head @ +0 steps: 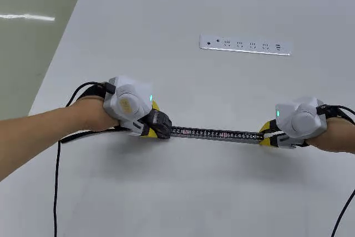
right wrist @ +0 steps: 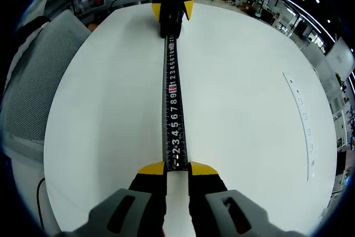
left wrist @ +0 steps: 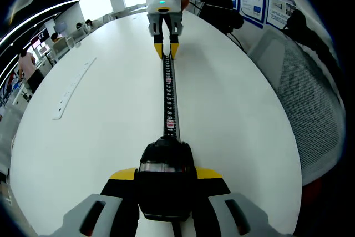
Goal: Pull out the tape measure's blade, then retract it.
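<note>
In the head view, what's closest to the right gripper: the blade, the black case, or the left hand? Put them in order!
From the right gripper:
1. Blade, pinched in its jaws.
2. Case, at the blade's left end.
3. Left hand, farthest left, beyond the case.

We find bare table [head: 166,15] far and left, power strip [head: 244,44] far right, stretched blade [head: 216,134] barring the near middle, cable [head: 57,181] trailing near left.
</note>
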Demonstrator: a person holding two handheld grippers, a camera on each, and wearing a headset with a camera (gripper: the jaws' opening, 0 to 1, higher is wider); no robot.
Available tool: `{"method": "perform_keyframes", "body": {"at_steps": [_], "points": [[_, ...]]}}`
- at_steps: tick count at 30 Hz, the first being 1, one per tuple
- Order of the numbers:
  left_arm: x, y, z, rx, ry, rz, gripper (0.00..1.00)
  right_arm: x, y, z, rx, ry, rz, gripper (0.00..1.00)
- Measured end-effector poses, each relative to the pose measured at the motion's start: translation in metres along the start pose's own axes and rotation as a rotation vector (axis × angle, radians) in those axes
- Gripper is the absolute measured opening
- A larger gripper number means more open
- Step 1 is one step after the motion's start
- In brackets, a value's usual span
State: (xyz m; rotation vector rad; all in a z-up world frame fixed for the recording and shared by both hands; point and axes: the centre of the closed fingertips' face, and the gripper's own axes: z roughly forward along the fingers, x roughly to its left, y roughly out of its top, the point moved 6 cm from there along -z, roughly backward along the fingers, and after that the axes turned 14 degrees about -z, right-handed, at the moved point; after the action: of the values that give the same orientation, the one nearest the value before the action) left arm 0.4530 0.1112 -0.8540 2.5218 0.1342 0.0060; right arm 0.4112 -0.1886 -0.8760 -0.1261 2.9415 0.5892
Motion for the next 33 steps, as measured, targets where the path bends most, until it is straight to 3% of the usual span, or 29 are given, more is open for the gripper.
{"method": "perform_keyframes", "body": {"at_steps": [9,33], "points": [[0.0010,-0.0004,0.0006,0.003,0.000,0.011,0.34,-0.0009,0.0003,-0.0001,0.004,0.012,-0.006,0.15],[0.0035,-0.0032,0.0010,-0.023,-0.001,0.014,0.35,-0.0033,0.0011,0.0044,0.070,-0.015,-0.063,0.17]]}}
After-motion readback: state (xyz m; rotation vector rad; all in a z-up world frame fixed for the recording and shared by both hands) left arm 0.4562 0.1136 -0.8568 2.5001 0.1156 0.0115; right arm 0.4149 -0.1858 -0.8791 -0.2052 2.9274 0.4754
